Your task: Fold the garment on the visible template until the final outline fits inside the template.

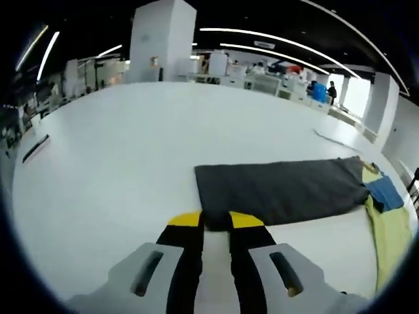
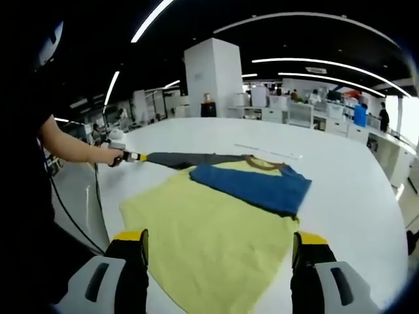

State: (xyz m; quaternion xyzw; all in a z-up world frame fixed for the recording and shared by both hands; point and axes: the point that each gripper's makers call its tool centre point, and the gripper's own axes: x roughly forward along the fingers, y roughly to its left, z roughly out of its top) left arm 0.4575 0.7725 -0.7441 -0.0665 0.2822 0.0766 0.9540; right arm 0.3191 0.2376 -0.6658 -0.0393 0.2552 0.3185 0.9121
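A yellow shirt (image 2: 209, 235) lies flat on the white table (image 2: 340, 183), with a brown collar (image 2: 264, 163). Its blue sleeve (image 2: 255, 186) is folded across the body. Its dark grey sleeve (image 1: 281, 190) is stretched out flat to the side. My left gripper (image 1: 216, 222) is shut on the end of that grey sleeve; in the right gripper view a person's hand (image 2: 108, 156) holds this left gripper (image 2: 134, 157) at the sleeve's tip. My right gripper (image 2: 219, 245) hangs open over the shirt's near hem, jaws wide apart, nothing between them.
A thin pale strip (image 2: 268, 152) lies on the table beyond the collar. A dark flat bar (image 1: 35, 148) rests near the table's far left edge. A black cable (image 2: 72, 216) hangs off the table's left side. Desks and a white pillar (image 2: 213, 78) stand behind.
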